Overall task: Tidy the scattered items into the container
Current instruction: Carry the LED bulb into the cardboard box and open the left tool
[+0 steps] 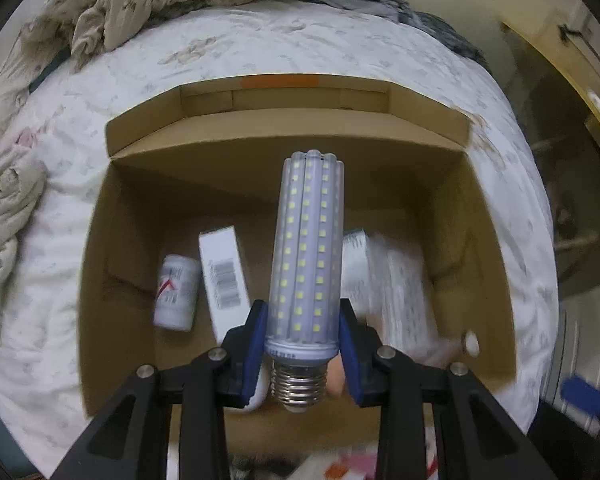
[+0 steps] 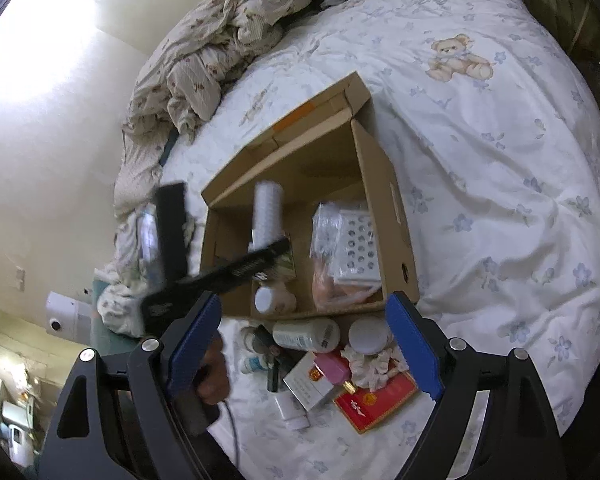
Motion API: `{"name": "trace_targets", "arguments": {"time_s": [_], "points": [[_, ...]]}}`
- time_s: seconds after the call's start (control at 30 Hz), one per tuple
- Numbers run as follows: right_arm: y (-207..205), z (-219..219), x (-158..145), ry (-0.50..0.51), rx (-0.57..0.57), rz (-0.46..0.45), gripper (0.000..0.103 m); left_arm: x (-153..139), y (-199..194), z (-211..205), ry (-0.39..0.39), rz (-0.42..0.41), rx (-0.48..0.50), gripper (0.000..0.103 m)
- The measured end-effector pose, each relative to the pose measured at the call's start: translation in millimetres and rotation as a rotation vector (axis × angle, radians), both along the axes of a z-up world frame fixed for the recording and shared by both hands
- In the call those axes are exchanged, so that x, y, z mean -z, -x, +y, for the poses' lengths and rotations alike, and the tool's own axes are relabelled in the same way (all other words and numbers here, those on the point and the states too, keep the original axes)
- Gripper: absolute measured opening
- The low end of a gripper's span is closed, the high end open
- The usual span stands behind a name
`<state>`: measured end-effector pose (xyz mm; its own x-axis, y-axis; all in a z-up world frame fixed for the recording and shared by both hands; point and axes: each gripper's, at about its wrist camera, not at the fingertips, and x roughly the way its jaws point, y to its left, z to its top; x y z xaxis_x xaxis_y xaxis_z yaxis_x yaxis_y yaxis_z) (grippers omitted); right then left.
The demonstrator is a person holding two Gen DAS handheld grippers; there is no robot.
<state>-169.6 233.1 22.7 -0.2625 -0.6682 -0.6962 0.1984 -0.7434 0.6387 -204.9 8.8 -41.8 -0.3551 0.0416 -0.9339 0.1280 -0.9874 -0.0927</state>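
Observation:
My left gripper (image 1: 303, 309) is shut on a long LED corn bulb (image 1: 308, 240), gripped just above its screw base. The bulb hangs over the open cardboard box (image 1: 472, 240). In the box lie a white bottle (image 1: 177, 292), a white barcoded carton (image 1: 225, 276) and blurred white packets (image 1: 396, 288). From the right wrist view the same bulb (image 2: 267, 208) shows over the box (image 2: 380, 184), with the left tool's black frame (image 2: 220, 276) beside it. My right gripper (image 2: 305, 299) is open and empty above a pile on the bed: a white bottle (image 2: 306, 335), a white jar (image 2: 369, 336), a red packet (image 2: 374, 402), a small carton (image 2: 310, 386).
The box sits on a white flowered bedsheet (image 2: 500, 200). A crumpled blanket (image 2: 220, 52) lies at the bed's far end and along its left side. A hand (image 2: 214, 376) holds the left tool's handle. A blister pack (image 2: 356, 248) and an orange bag (image 2: 332, 288) fill the box's right side.

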Motion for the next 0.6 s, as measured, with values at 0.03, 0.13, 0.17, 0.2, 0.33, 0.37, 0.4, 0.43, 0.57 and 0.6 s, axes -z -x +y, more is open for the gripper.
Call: {"name": "trace_targets", "arguments": {"time_s": [0.03, 0.13, 0.17, 0.2, 0.33, 0.37, 0.4, 0.43, 0.57, 0.6], "points": [[2, 2, -1, 0.008, 0.006, -0.001, 0.087, 5, 3, 0, -0.009, -0.016, -0.01, 0.034], [6, 4, -3, 0.025, 0.017, -0.01, 0.087, 20, 10, 4, -0.007, -0.056, -0.018, 0.034], [6, 4, -3, 0.029, 0.016, -0.013, 0.087, 24, 12, 7, 0.001, -0.066, -0.017, 0.034], [6, 3, -2, 0.031, 0.013, -0.016, 0.087, 28, 13, 8, 0.006, -0.074, -0.016, 0.034], [5, -2, 0, 0.023, -0.007, -0.022, 0.087, 41, 14, 6, 0.031, -0.101, -0.029, 0.034], [5, -3, 0, 0.021, -0.012, -0.024, 0.087, 43, 14, 6, 0.038, -0.11, -0.028, 0.034], [4, -4, 1, 0.019, -0.016, -0.026, 0.087, 46, 14, 6, 0.045, -0.12, -0.026, 0.034], [4, -4, 2, 0.017, -0.019, -0.027, 0.087, 47, 13, 6, 0.054, -0.127, -0.023, 0.034], [5, -3, 3, 0.009, -0.014, -0.025, 0.087, 42, 9, 7, 0.095, -0.12, -0.021, 0.065], [6, -2, 3, 0.007, -0.013, -0.024, 0.087, 39, 8, 7, 0.098, -0.112, -0.022, 0.069]]}}
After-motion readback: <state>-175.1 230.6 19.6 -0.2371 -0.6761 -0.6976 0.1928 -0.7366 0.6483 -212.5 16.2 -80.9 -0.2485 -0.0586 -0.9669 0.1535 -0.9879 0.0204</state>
